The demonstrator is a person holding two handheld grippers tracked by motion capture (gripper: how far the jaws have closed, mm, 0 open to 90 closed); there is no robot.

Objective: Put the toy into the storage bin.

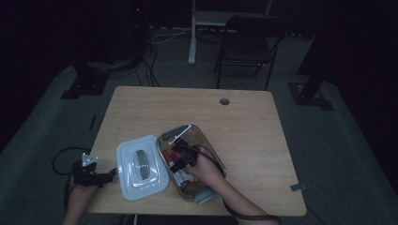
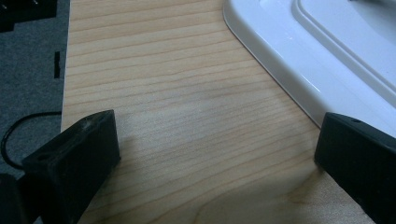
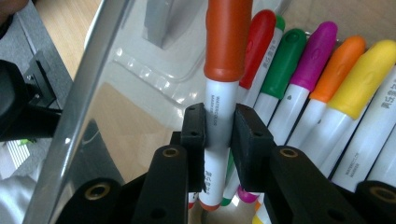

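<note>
— At far left, what's my left tool doing?
— Spread over bare surface, beside the white lid.
— And right?
— Your right tool pinches the orange-capped marker, its length along the row in the clear box.

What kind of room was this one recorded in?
Probably a dim lab or studio set up for recording: a lone wooden table on grey carpet, black stand bases with trailing cables, and a folding chair behind.

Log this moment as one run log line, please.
right gripper shut on orange-capped marker | inside clear box | left gripper open beside white lid
</note>
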